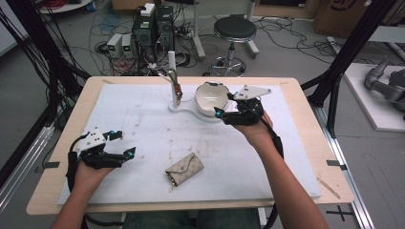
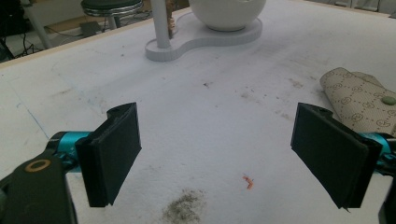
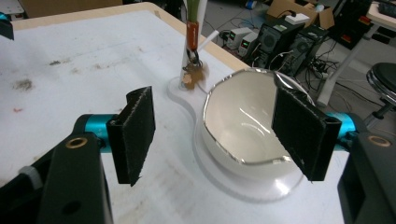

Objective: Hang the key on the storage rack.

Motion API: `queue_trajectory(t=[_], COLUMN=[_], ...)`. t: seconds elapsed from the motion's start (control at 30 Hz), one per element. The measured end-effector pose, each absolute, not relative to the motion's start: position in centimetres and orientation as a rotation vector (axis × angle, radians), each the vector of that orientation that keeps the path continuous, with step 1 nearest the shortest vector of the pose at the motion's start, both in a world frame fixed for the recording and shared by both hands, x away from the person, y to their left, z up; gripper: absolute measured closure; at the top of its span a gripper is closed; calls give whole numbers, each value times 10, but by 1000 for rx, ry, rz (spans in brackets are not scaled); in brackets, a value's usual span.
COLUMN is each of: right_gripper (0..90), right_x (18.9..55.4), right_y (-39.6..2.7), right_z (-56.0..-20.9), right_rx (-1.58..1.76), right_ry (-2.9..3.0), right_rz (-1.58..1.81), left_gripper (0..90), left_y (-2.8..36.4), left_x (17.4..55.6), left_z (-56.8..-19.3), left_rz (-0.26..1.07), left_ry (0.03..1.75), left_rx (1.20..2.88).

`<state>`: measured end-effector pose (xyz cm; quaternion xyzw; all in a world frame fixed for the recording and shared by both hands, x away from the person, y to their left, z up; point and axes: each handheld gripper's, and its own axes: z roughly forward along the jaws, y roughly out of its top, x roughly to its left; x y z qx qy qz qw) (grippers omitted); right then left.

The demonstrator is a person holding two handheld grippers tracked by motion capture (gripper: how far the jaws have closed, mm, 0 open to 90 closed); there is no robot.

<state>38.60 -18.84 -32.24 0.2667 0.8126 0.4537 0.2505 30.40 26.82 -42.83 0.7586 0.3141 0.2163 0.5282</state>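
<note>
A white bowl (image 1: 210,98) (image 3: 233,116) with a wavy rim sits on a white base (image 1: 184,108) (image 3: 187,100) at the back middle of the mat. On the same base stands a thin post (image 1: 171,64) (image 3: 191,37) with a key bunch (image 1: 177,93) (image 3: 190,77) hanging from it. My right gripper (image 1: 223,104) (image 3: 219,130) is open right beside the bowl, which lies between and just past its jaws. A beige patterned key pouch (image 1: 184,168) (image 2: 364,100) lies near the front middle. My left gripper (image 1: 125,144) (image 2: 224,149) hovers open over bare mat, left of the pouch.
The white mat (image 1: 143,119) carries dirt smudges (image 2: 184,207) and a small orange scrap (image 2: 248,182). Past the table's far edge there are a stool (image 1: 234,29), computer boxes (image 1: 153,26) and floor cables. Black frame posts (image 1: 351,47) flank the table.
</note>
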Motion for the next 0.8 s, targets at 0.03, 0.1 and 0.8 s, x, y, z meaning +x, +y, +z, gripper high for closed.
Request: queue_trajectory(t=[0.03,0.1,0.8], right_gripper=[305,299,253], right_x=[383,378,326], right_y=[-193,-201,-247], right_z=[-325,-328,-363], right_rx=[731,738,801], right_ry=[2209,2202,2102], right_rz=[1246,1251,1347], left_gripper=[158,158,158], left_y=[268,268,268], left_x=[304,305,305], left_z=[-428,-429,-429], left_rz=[517,513,508], left_ry=[747,746,740], left_rx=[1813,1816,1811])
